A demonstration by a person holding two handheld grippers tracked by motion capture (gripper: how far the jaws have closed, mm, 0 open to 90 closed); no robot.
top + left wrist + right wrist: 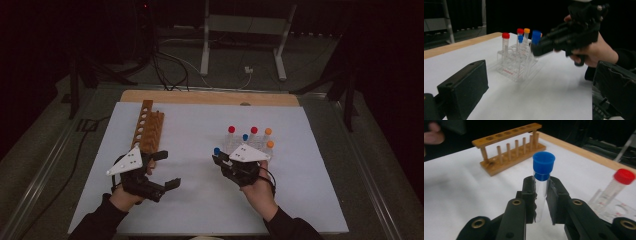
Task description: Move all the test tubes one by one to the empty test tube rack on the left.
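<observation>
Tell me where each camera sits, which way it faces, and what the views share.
High view: above the person's side, looking forward and down on the white table; both forearms, the left gripper and right gripper show.
Left gripper view: rides the left gripper, facing the clear rack across the table; its open black fingers frame the right hand.
Right gripper view: rides the right gripper, facing the wooden rack; its fingers clamp a blue-capped tube.
Shared: that tube appears in all three.
</observation>
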